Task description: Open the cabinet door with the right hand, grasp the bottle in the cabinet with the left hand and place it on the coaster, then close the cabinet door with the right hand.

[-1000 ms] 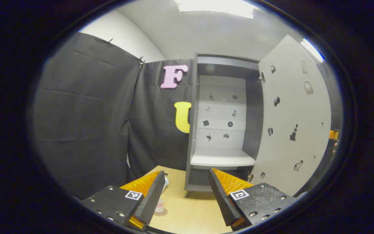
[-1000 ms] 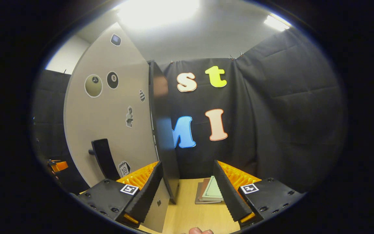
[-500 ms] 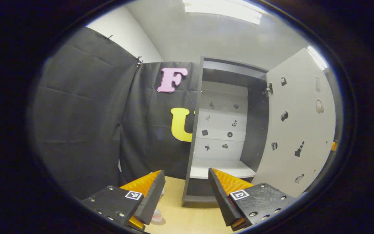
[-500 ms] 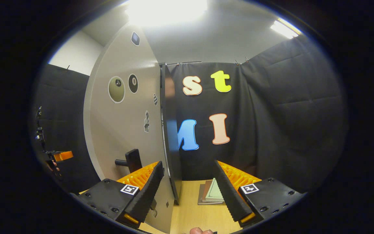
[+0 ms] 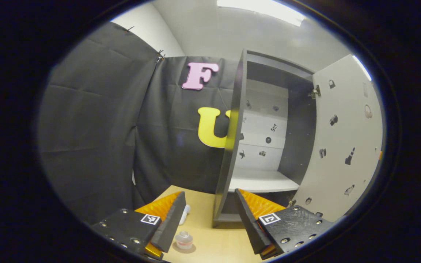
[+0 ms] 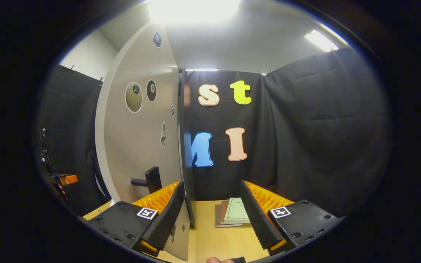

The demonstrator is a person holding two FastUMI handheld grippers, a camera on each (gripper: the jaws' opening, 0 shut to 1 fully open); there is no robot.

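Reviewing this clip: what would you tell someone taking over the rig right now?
Left gripper: open, empty, above the table.
Right gripper: open, empty, by the cabinet door edge, near its handle.
The bottle stands on the table by the left gripper, apparently on the coaster; the cabinet shelf is bare.
Done: door opened, bottle taken out.
Left: close the door with the right gripper.
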